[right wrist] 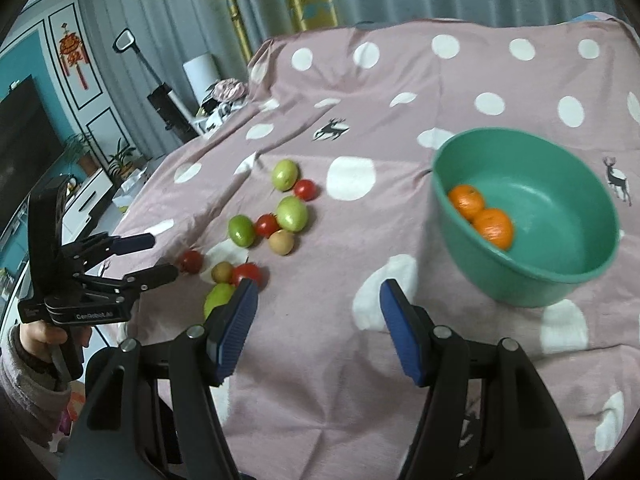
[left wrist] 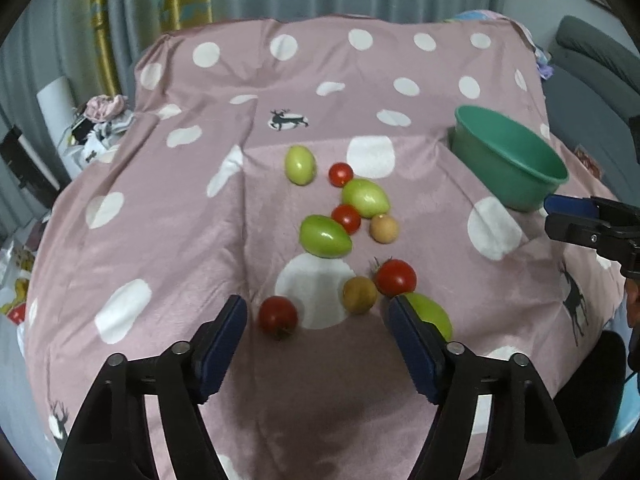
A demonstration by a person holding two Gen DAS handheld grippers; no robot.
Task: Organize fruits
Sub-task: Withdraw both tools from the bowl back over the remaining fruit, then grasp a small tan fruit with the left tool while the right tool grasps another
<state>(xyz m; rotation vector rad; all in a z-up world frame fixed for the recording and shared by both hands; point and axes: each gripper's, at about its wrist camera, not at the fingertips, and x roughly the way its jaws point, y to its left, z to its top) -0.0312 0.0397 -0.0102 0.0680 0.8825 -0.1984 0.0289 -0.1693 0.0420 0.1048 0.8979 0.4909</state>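
Observation:
Loose fruit lies on a pink dotted cloth [left wrist: 160,220]: several green fruits [left wrist: 325,236], red tomatoes [left wrist: 395,277] and two brown fruits [left wrist: 359,294]. My left gripper [left wrist: 318,312] is open and empty, low over the near fruits, with a tomato [left wrist: 277,316] just inside its left finger. A green bowl [right wrist: 560,280] holds two oranges [right wrist: 494,227]. My right gripper [right wrist: 318,300] is open and empty, in front of and left of the bowl. The left gripper also shows in the right wrist view [right wrist: 158,256].
The cloth drops off at the left and near edges. A TV, plants and clutter [right wrist: 120,160] stand to the left, beyond the cloth. Curtains hang behind. A grey sofa [left wrist: 592,60] is at the far right.

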